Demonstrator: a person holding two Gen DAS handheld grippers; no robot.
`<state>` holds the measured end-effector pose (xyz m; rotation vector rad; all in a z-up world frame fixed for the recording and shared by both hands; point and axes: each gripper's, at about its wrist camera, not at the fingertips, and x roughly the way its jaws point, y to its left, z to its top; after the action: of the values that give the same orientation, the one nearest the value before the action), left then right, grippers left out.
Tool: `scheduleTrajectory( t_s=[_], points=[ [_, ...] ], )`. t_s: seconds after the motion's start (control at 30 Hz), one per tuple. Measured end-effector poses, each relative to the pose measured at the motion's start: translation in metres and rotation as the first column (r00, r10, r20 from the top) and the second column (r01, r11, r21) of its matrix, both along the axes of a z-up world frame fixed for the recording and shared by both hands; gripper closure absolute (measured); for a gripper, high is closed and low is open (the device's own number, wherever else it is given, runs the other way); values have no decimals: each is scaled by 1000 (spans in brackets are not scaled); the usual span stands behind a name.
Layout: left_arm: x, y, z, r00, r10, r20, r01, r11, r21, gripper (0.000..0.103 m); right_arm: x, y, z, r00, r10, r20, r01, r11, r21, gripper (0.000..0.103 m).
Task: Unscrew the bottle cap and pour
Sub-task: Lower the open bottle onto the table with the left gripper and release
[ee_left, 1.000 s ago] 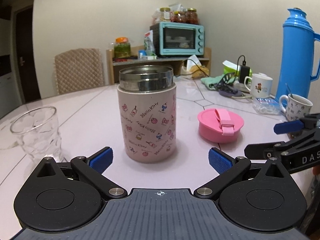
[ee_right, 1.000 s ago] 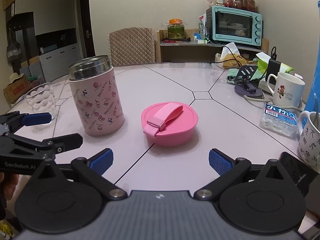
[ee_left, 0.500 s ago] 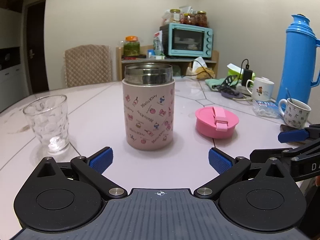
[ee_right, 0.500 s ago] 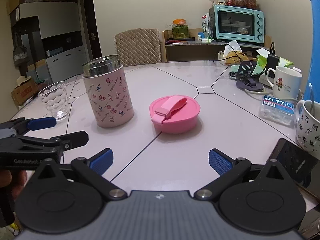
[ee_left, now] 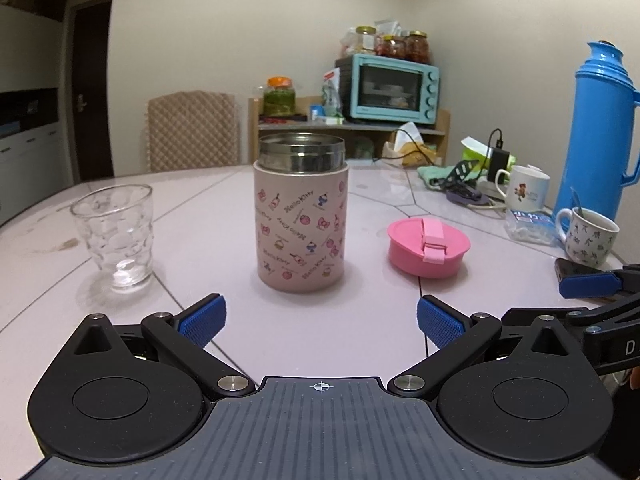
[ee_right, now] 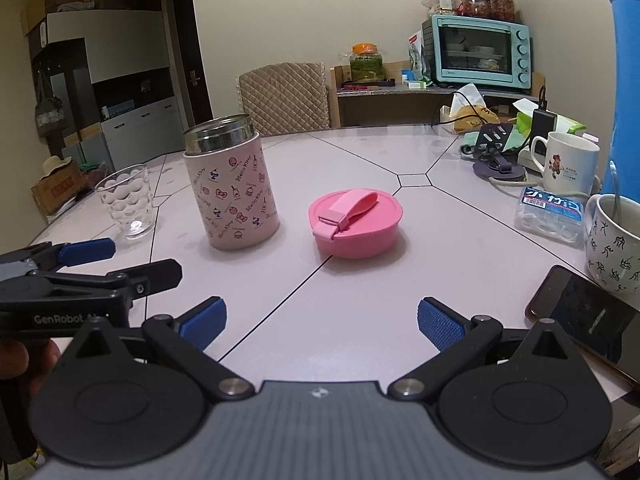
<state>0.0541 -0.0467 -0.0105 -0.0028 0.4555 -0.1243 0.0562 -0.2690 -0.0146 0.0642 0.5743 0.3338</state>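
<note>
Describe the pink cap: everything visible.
The pink cap is a round, low lid, plastic by the look, with a lighter pink strap across its top, ending in a small clasp. It is off the bottle and lies flat, strap side up, on the table, to the right of the bottle with a clear gap. Neither gripper touches it.

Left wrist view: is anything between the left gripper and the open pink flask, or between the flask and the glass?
Nothing visible. Bare table lies between the open left gripper and the flask, and between flask and glass. The pink cap sits off to the flask's right.
</note>
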Motion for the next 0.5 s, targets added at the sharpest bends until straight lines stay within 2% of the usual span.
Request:
scheduleTrajectory(
  t_s=[0.5],
  points=[
    [-13,-1,4,1000,19,-3,-19,1000,6,0,-6,0,2,1000,8,10,-9,1000,20,0]
  ],
)
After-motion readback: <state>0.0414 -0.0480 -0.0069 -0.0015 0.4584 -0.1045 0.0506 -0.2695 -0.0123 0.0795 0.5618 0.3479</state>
